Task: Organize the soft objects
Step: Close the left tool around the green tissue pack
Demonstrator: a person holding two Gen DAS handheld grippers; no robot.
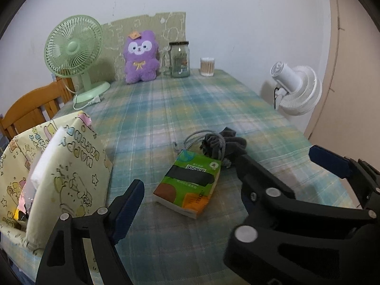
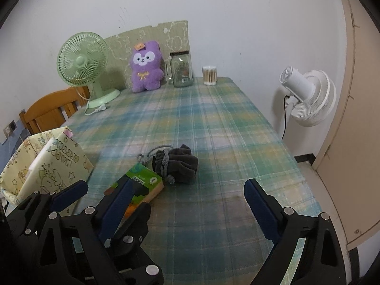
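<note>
Where plaid lies, crumpled velvet pouch (image 2: 181, 166)

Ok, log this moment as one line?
left gripper: open, empty | right gripper: open, empty | tissue pack: on table, beside grey pouch | printed bag: left, open | step: nothing grasped yet

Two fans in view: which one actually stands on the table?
The green fan, its round base on the plaid tablecloth at the far left corner. The white fan stands off the table's right edge, beside the wall.
</note>
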